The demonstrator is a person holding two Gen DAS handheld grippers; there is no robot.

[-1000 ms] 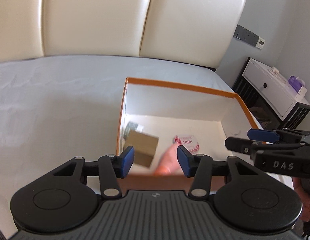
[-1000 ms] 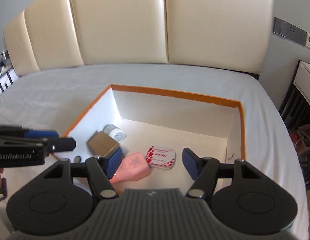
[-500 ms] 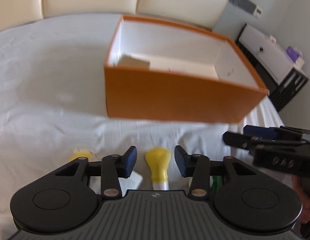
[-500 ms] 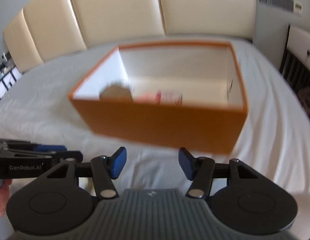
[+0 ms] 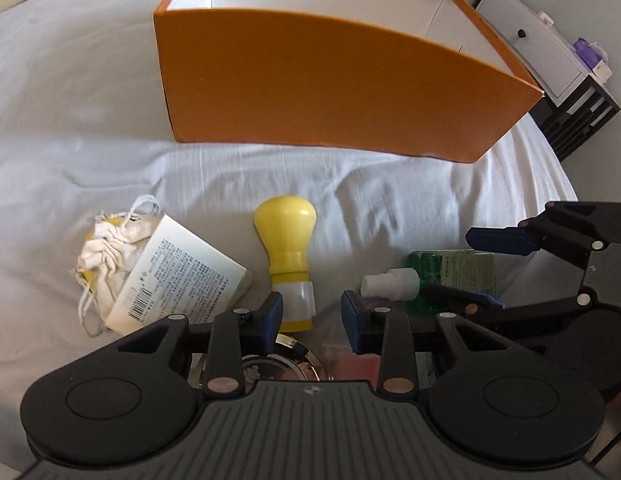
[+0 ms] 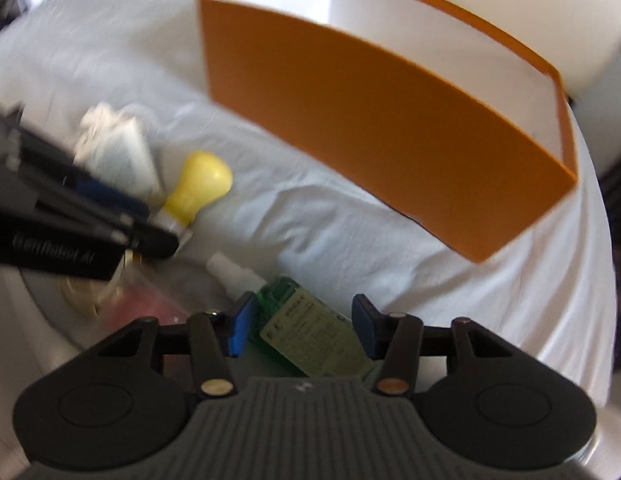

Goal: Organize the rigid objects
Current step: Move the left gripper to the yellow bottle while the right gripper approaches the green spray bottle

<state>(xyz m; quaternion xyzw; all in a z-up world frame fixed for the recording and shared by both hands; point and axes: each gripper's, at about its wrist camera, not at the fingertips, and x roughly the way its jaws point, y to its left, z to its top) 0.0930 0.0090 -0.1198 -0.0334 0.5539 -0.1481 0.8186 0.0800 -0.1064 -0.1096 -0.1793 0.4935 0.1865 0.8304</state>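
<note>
One orange box (image 5: 330,84). One yellow bottle (image 5: 285,236). One green spray bottle (image 5: 450,270). One white carton (image 5: 178,280). One cloth drawstring pouch (image 5: 106,240). One round metal tin (image 5: 286,364). Two tools: left tool (image 5: 310,316), right tool (image 6: 300,326).

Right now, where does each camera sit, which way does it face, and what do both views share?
Left wrist: on the left claw, looking steeply down at the bed; its closing fingers flank the yellow bottle, not yet pressing it.
Right wrist: on the right claw, also tilted down; its closing fingers flank the green bottle, contact unclear.
Shared: the orange box, both bottles, the white carton, and each view catches the other claw.
</note>
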